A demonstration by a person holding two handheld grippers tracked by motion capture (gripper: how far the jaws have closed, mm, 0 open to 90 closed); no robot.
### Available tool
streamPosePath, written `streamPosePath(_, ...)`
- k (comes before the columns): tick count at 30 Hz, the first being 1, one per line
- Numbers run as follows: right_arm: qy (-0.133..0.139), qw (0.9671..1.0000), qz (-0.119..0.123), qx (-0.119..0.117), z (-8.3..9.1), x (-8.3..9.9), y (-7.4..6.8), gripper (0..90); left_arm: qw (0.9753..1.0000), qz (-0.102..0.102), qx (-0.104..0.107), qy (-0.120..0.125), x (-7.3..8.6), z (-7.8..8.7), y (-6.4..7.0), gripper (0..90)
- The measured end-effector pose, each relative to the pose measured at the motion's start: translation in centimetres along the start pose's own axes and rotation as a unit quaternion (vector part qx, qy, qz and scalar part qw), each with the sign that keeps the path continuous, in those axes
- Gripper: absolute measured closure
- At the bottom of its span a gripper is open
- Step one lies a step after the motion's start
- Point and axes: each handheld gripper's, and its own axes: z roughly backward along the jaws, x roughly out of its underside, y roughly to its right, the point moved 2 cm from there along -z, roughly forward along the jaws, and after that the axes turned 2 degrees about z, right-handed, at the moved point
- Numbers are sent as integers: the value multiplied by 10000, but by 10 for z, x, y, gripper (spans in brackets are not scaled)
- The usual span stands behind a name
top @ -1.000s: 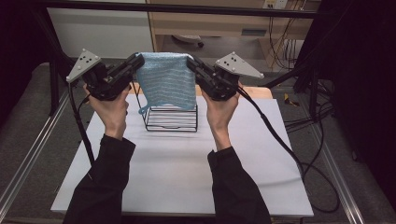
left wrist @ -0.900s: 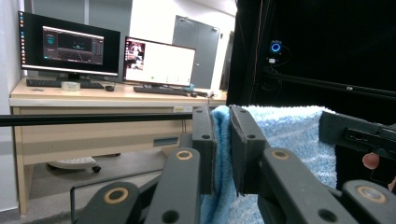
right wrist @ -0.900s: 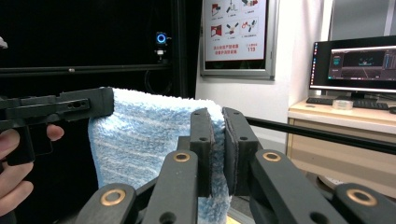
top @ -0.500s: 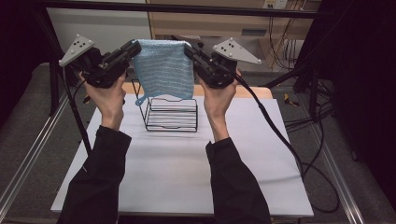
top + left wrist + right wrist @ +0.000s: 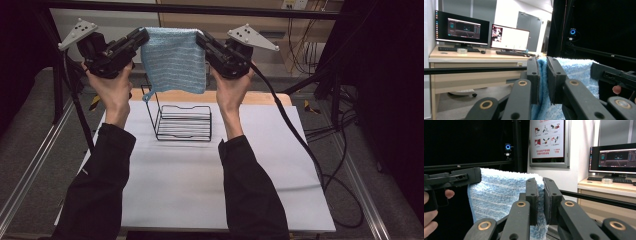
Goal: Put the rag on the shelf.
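1. The high view is evenly lit from above; the white counter (image 5: 200,190) is bright with no glare, while the far left and right edges fall into near-black.
2. The wire rack (image 5: 182,120) casts only a faint, soft shadow on the counter.
3. That view is slightly soft, with mild grain in the dark areas.
4. In the left gripper view, the monitors (image 5: 461,28) glow bright and sharp; the near jaws are a little blurred.
5. In the right gripper view, the blue towel (image 5: 499,192) is well lit against a black backdrop; the wall poster (image 5: 547,138) shows slight glare.
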Motion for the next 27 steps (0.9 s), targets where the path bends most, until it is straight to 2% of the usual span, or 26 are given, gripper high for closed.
streamPosePath(2,10,10000,-2,-1,-2,-2,1,837,10000,9,8,9,-2,-2,-2,810)
streamPosePath(5,12,10000,36,31,-5,-5,2,837,9999,-85,-87,-31,-6,-7,-2,810)
streamPosePath(14,-2,9998,-34,176,-14,-7,13,837,9994,-248,-178,-147,-15,-24,-3,810)
streamPosePath(17,23,9998,-63,207,-16,-8,16,837,9995,-209,-163,-145,-18,-30,-4,810)
streamPosePath(22,62,9996,-70,274,-18,-10,21,837,9991,-348,-168,-162,-23,-39,-5,810)
streamPosePath(27,68,9994,-37,346,-20,-10,25,837,9993,-336,-126,-143,-22,-47,-8,810)
